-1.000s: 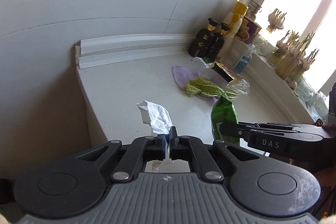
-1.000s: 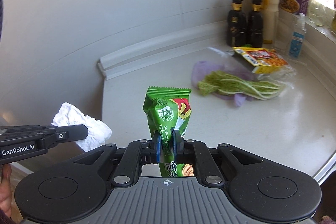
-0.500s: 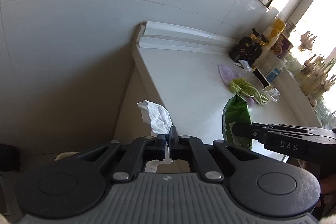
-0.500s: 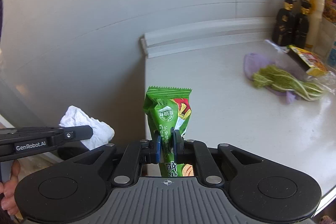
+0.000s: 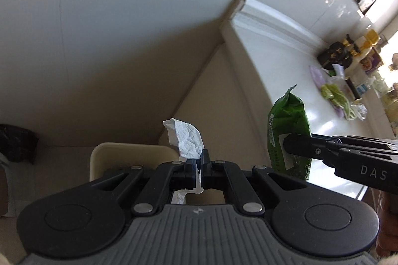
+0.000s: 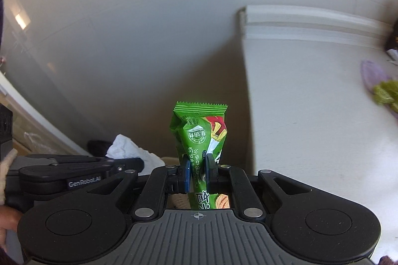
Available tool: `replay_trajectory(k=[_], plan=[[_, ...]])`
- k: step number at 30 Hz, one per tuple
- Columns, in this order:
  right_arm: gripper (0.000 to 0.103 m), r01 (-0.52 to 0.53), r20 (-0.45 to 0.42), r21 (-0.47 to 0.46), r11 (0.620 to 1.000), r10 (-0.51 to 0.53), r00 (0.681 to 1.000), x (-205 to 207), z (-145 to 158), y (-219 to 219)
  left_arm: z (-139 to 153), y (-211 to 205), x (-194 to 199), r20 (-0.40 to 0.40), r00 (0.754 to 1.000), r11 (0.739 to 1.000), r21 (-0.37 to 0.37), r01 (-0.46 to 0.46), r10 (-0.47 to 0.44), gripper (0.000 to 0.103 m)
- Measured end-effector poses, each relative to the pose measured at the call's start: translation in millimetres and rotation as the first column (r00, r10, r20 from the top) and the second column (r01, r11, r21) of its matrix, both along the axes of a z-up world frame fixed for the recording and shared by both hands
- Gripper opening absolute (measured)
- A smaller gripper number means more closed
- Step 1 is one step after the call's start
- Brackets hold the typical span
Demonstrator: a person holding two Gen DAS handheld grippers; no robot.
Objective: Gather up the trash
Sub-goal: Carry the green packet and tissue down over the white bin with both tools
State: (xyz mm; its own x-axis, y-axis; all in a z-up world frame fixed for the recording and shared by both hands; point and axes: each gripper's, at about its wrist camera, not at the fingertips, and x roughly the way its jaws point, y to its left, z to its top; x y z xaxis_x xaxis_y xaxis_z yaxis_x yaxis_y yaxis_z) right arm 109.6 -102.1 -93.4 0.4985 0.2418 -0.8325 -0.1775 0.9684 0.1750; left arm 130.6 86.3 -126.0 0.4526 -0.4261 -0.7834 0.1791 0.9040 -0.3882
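Past the counter's end, over a cream bin (image 5: 129, 153) on the floor: left gripper (image 5: 198, 161) has its jaws pinched nearly shut on a white paper tissue (image 5: 185, 138), right gripper (image 6: 197, 166) has its jaws closed to a narrow gap on a green snack wrapper (image 6: 199, 130), so both bits of trash are in the air beside the countertop (image 6: 311, 128), none in the bin yet. Risks: the tissue is held by a thin edge only, soft, crumpled, embossed paper, so it could tear or slip out short of the bin. The wrapper is glossy crinkled foil with a serrated top seal, squeezed to a waist at the pads; slick film may slide if the grip eases early. The bin rim is mostly hidden under the left gripper's body (hard to judge alignment), so a release here might land on the floor, I reckon. More trash stays on the counter: green leafy scraps (image 5: 334, 96) on a purple sheet, near dark bottles (image 5: 335, 56).
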Motion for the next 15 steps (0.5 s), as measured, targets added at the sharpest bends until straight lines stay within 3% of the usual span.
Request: replay_trajectory(k=[7, 15], plan=[[0.01, -0.081, -0.095, 0.018, 0.997, 0.083, 0.992, 10, -48, 41, -40, 20, 1, -0.077, 0.996, 0.999, 0.025, -0.045, 0.047, 0.003], [0.011, -0.097, -0.197, 0.028, 0.995, 0.101, 0.975, 24, -101, 60, -86, 33, 0, -0.153, 0.985, 0.997, 0.042, -0.072, 0.078, 0.003]])
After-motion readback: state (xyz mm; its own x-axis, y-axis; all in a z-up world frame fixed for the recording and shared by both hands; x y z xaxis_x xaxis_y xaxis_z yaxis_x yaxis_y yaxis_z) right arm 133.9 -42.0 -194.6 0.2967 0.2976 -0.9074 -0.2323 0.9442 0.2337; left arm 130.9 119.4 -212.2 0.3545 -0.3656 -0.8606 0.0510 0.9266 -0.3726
